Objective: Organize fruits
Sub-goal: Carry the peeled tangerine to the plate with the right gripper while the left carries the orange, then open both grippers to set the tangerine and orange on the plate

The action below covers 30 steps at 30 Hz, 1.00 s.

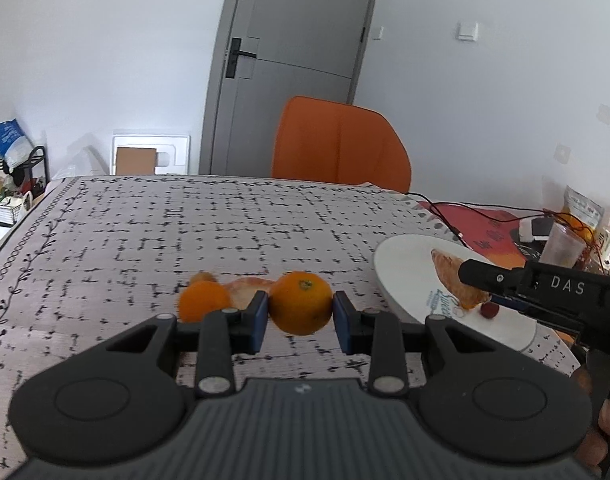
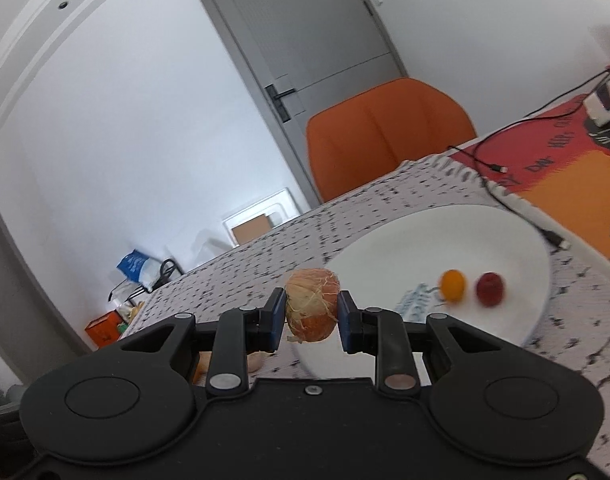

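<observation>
My left gripper [image 1: 301, 312] is shut on a whole orange [image 1: 301, 303], held just above the patterned tablecloth [image 1: 185, 232]. Behind it lie a second orange [image 1: 204, 300] and a peeled piece [image 1: 247, 290]. My right gripper [image 2: 311, 316] is shut on a peeled orange piece [image 2: 312, 308] with white pith, held over the near edge of the white plate [image 2: 425, 240]. In the left wrist view the right gripper [image 1: 471, 294] reaches over the plate [image 1: 405, 268] with that piece [image 1: 457, 278]. A small yellow fruit [image 2: 452, 285] and a small red fruit [image 2: 489, 289] lie on the plate.
An orange chair [image 1: 339, 148] stands at the table's far side. A red and orange mat [image 2: 565, 172] with cables [image 2: 481, 156], a cup [image 1: 561, 244] and snack packets [image 1: 583, 206] lies at the right. A grey door [image 1: 289, 60] is behind.
</observation>
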### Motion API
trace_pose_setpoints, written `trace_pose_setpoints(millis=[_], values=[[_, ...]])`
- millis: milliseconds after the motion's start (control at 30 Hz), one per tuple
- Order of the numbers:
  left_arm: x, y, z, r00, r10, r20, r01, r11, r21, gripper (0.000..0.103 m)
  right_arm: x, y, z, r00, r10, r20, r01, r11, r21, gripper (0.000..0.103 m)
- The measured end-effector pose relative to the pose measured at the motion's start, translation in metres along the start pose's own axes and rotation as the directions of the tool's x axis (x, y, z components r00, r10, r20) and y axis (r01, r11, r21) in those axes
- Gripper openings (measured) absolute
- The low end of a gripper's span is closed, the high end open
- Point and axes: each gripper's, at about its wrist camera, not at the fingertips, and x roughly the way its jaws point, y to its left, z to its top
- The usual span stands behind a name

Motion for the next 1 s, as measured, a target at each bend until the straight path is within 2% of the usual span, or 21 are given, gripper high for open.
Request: trace_pose_setpoints(millis=[667,733,767,833,1000], values=[[0.022,-0.055,-0.001,0.998,-0.047,-0.029,0.05,0.995,0.085,0.033,-0.02,-0.06,-0.001,0.997,-0.071,0.009,0.071,0.996,0.05,0.026],[0.025,-0.059,-0.002,0.998,-0.051,-0.034,0.054,0.994,0.091,0.033,-0.019,-0.062,0.0,0.998,-0.07,-0.006,0.07,0.997,0.038,0.033],[0.026,-0.061,-0.002,0.998,-0.052,-0.035,0.055,0.994,0.094,0.033,-0.021,-0.062,-0.001,0.997,-0.072,-0.005,0.072,0.997,0.04,0.034],[0.027,-0.065,-0.002,0.998,-0.057,-0.037,0.06,0.993,0.101,0.033,-0.024,-0.065,0.0,0.997,-0.079,0.013,0.078,0.996,0.045,0.047],[0.032,-0.074,0.0,0.997,-0.072,-0.041,0.076,0.99,0.116,0.033,-0.032,-0.072,0.003,0.996,-0.081,0.035,0.079,0.995,0.055,0.049]])
